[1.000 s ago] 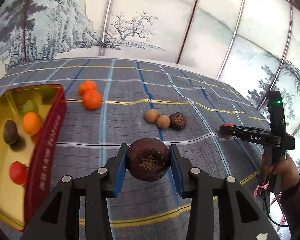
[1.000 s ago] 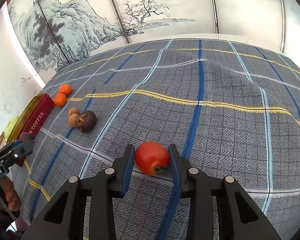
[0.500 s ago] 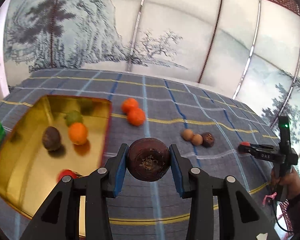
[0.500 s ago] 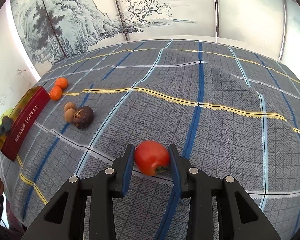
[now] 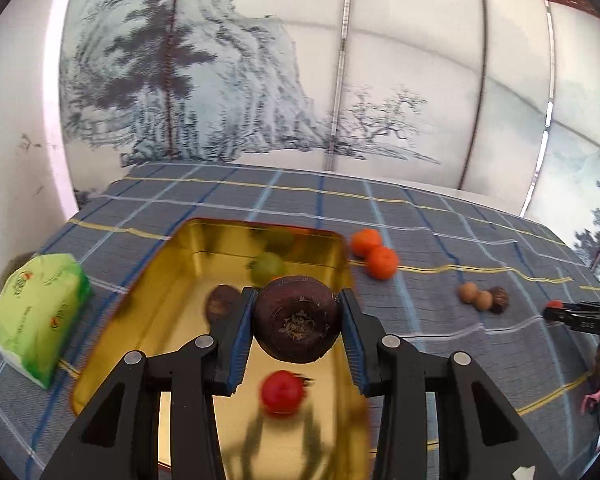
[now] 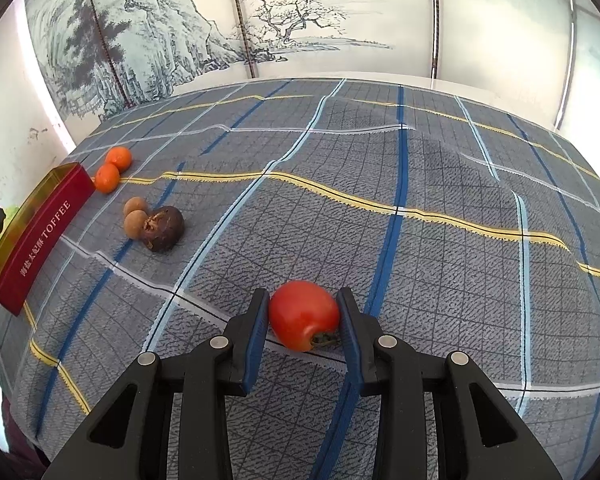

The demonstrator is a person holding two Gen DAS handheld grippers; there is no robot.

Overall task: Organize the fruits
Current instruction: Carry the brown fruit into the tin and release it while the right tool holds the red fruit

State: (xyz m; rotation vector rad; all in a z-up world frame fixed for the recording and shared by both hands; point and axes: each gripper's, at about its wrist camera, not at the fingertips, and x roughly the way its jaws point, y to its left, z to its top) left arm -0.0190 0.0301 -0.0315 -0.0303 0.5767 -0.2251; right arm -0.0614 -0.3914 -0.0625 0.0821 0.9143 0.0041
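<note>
On the far left, at nine o'clock in the left wrist view, a green pack (image 5: 40, 312) is lying on the checked cloth (image 5: 440, 232) that is covering the counter. Just beside it, a gold tin (image 5: 172, 276) is sitting open. Inside the tin, a dark fruit (image 5: 220, 304) is lying at the left, a green fruit (image 5: 268, 268) is sitting toward twelve o'clock, and a small red fruit (image 5: 282, 392) is lying at six o'clock.

The left tongs (image 5: 296, 334) are squeezing a big dark round fruit (image 5: 298, 320) over the tin, with both blue pads pressing on its sides.

At one o'clock from the tin, two oranges (image 5: 374, 254) are touching each other on the cloth. Farther right, two small brown fruits (image 5: 476, 296) and a dark wrinkled fruit (image 5: 499, 300) are sitting in a row, touching.

At three o'clock, the right tongs (image 6: 303, 320) are gripping a red tomato (image 6: 302, 314) tight between the pads, low over the cloth. In this view the tin's red side (image 6: 40, 236) is showing at nine o'clock, well apart from the tomato.
</note>
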